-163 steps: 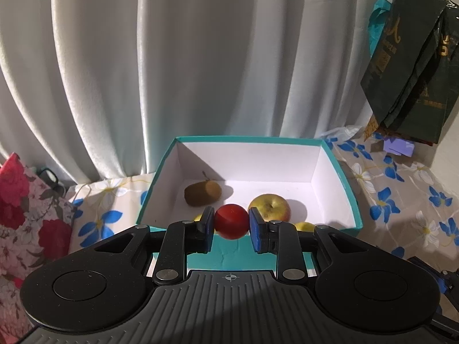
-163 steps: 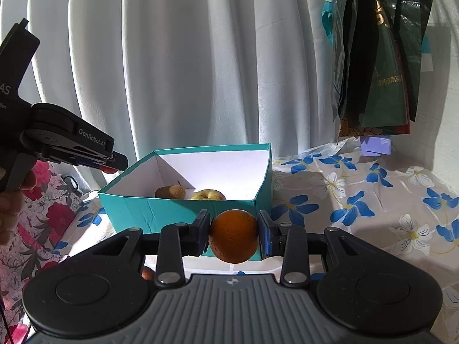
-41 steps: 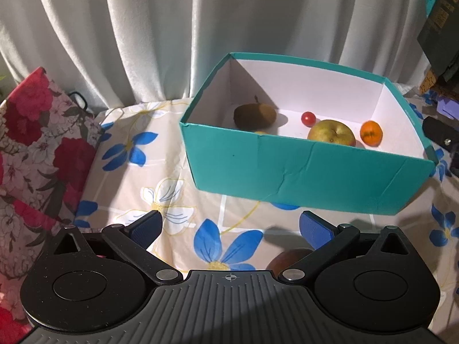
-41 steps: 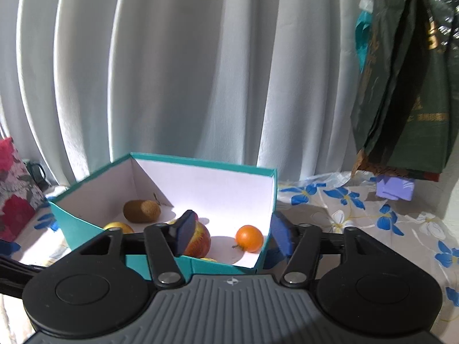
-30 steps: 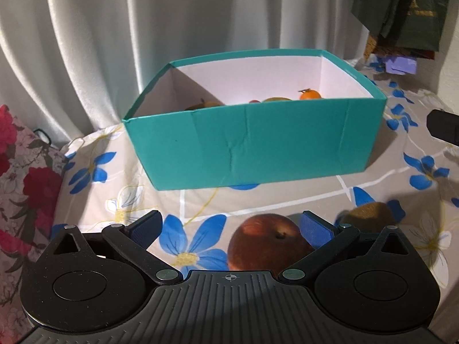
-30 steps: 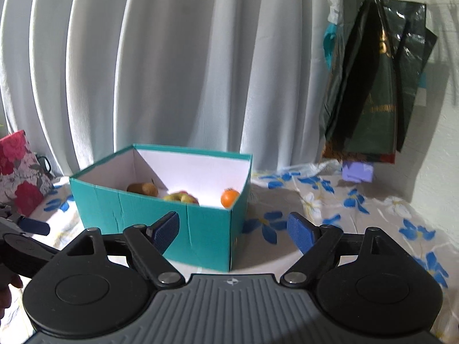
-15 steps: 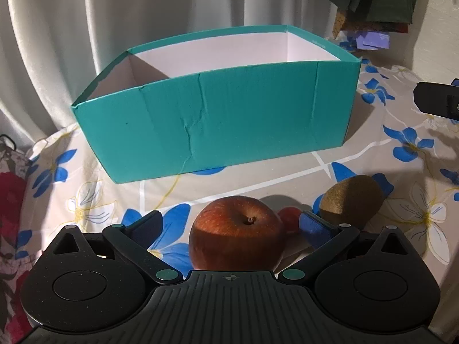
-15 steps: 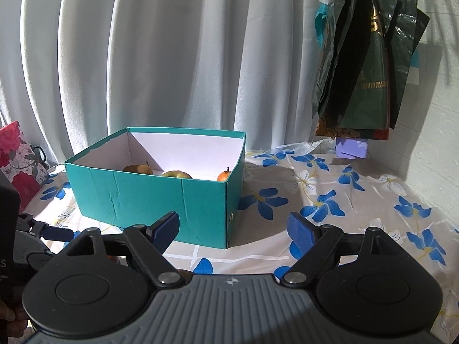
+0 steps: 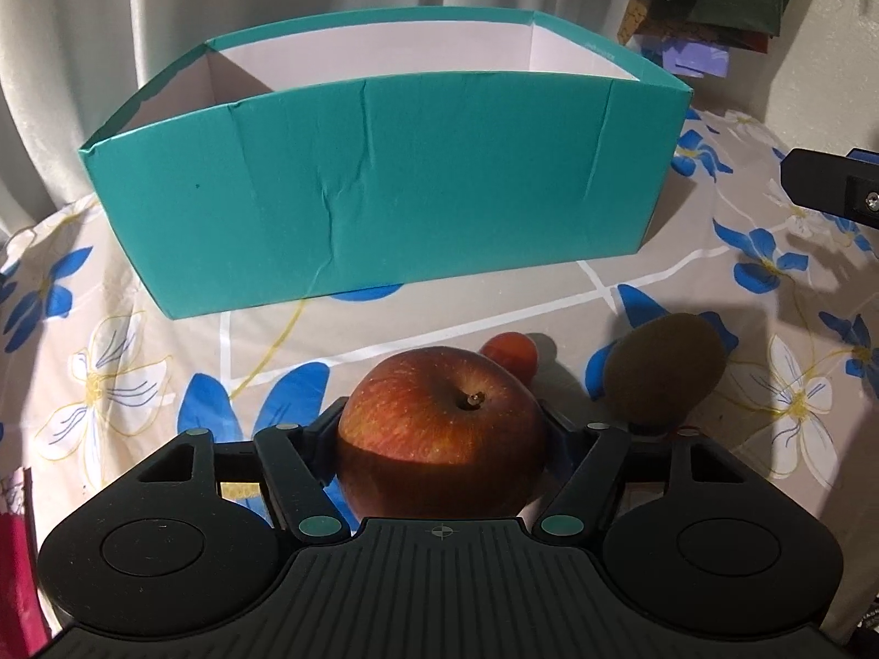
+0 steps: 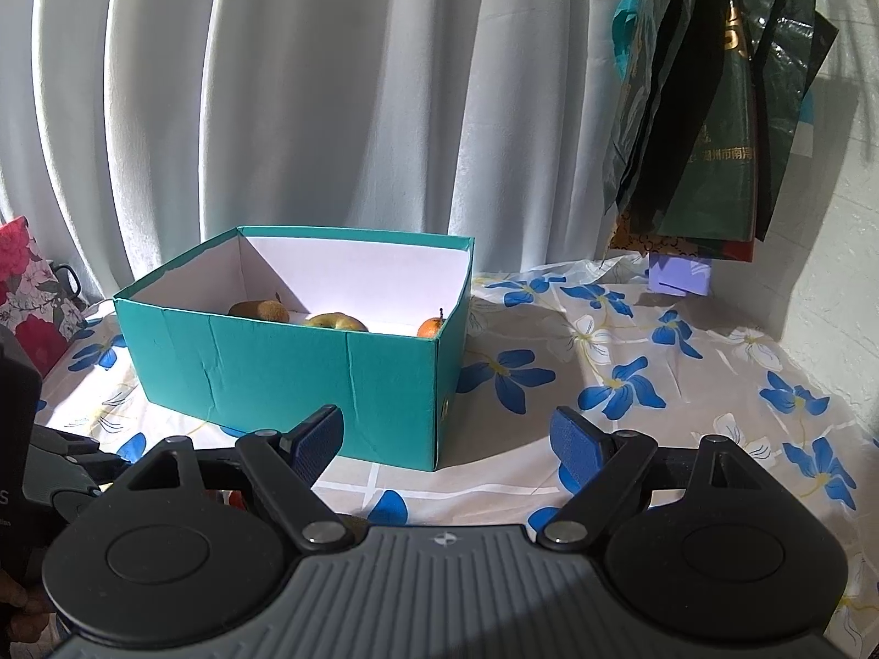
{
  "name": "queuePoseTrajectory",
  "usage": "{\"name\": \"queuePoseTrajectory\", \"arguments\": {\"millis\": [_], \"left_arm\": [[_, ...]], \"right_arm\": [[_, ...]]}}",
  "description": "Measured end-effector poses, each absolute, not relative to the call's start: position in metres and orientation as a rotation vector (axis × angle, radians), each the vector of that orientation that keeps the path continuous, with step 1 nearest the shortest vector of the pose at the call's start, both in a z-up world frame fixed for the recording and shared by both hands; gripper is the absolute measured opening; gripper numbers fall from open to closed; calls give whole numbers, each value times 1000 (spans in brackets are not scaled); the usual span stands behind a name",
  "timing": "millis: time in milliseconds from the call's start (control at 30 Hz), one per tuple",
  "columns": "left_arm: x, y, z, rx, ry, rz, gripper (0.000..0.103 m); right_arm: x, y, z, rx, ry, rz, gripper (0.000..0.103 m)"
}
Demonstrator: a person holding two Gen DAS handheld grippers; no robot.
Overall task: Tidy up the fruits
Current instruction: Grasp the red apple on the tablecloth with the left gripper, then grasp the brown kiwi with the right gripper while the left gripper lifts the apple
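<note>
In the left wrist view my left gripper (image 9: pixel 442 431) is shut on a red apple (image 9: pixel 439 417) that rests low on the flowered cloth, in front of the teal box (image 9: pixel 384 186). A small red fruit (image 9: pixel 508 354) lies just behind the apple and a kiwi (image 9: pixel 662 376) lies to its right. In the right wrist view my right gripper (image 10: pixel 448 442) is open and empty, held before the teal box (image 10: pixel 285 368). Inside the box I see a kiwi (image 10: pixel 258 310), a yellow apple (image 10: pixel 335 322) and an orange (image 10: pixel 431 327).
White curtains hang behind the table. Dark plastic bags (image 10: pixel 708 110) hang at the right by the wall. A red flowered cushion (image 10: pixel 27 296) lies at the left. The other gripper's tip (image 9: pixel 829 186) shows at the right edge of the left wrist view.
My left gripper has closed on the red apple, which it straddled open half a second ago. My right gripper stays open and has barely moved.
</note>
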State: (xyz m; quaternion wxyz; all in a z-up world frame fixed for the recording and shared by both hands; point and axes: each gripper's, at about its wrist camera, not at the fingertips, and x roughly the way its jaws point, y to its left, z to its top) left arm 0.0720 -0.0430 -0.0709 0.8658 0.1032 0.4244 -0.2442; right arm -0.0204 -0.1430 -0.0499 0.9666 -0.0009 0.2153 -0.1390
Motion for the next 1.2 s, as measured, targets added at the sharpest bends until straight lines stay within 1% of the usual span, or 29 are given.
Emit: {"name": "queuePoseTrajectory", "arguments": {"millis": [367,567,733,1200], "left_arm": [[72,-44,-69,218,901,-465,73],[60,-26,-37,162,859,-412,73],[54,-13,-11,112,831,-362,73],[45,8,2,88,850,-251,73]], "right_arm": [[-15,-137,-54,-28,474,-266,83],[-16,-134,-58,-38,491,-255,83],[-11,-123,-72,-58,538,-216,83],[9,-102,-107,-63,648,-131,83]]}}
